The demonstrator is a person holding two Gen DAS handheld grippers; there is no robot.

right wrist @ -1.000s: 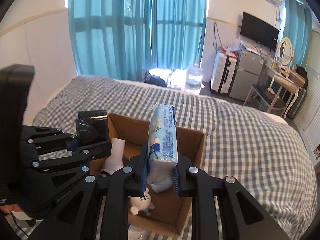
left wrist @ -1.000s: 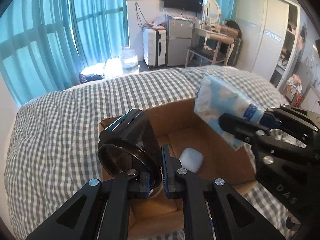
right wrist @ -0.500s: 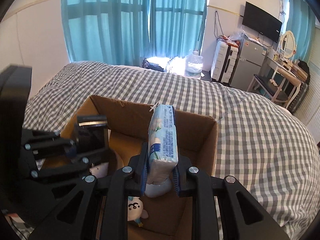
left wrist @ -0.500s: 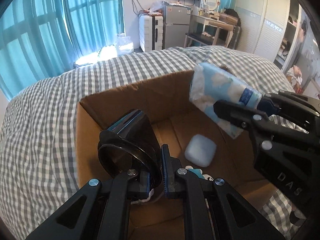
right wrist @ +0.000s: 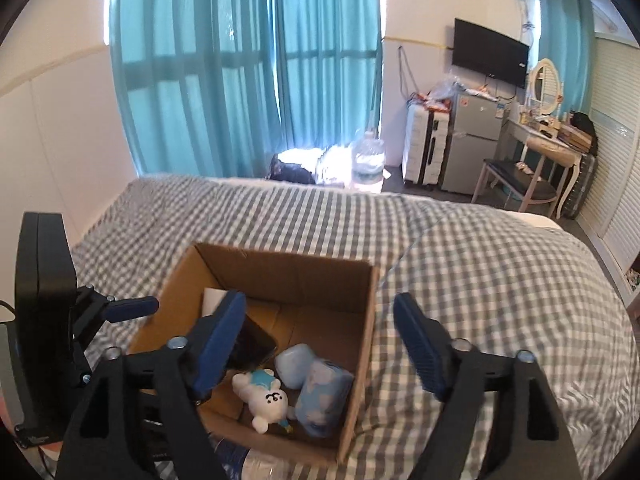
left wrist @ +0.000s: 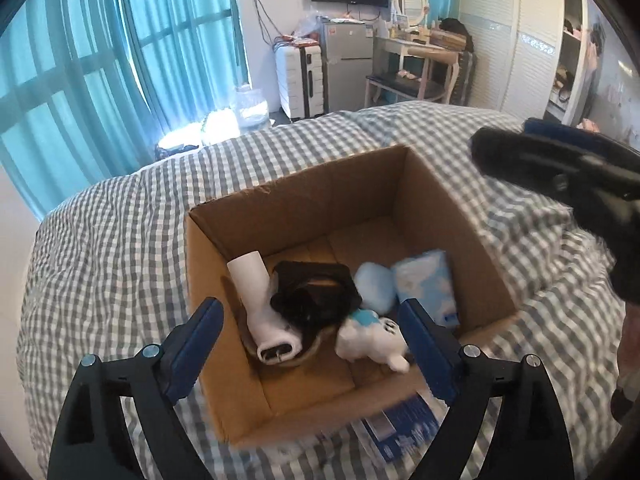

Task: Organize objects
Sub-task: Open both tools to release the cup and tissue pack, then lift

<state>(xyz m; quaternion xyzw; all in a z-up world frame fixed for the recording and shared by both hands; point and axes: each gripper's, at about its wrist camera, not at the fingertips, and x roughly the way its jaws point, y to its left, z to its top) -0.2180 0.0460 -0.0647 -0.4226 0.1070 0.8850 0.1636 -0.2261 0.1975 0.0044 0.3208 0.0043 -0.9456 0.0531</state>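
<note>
Both grippers are held above the cardboard box point(left wrist: 440, 208), which sits on the checked bed cover point(left wrist: 112, 240). The fingers of the left gripper point(left wrist: 310, 340) are spread wide and nothing is held between them; the same holds for the right gripper point(right wrist: 318, 344), whose fingers are spread and empty.

Inside the box several things are seen lying together on the floor of it. In the left wrist view, a white hair dryer point(left wrist: 260, 304) leans at 9 o'clock, its nozzle toward the near wall. A black cup-like container point(left wrist: 316, 296) lies on its side just beside it, touching it. A pale blue rounded case point(left wrist: 374, 286) sits at 1 o'clock of the container, and a blue-and-white tissue pack point(left wrist: 430, 286) lies at 3 o'clock against the right wall. A white plush toy point(left wrist: 370, 340) with a blue top rests at 5 o'clock, near the front wall.

A placing step is judged to be just finished, since both grippers are empty over a filled box. A dark blue flat packet point(left wrist: 404, 428) is seen on the bed at 6 o'clock, outside the box and partly under its near edge. It is judged the likely next thing to be picked. A low, flat approach would be called for, with the fingers closed on its exposed edge.
</note>
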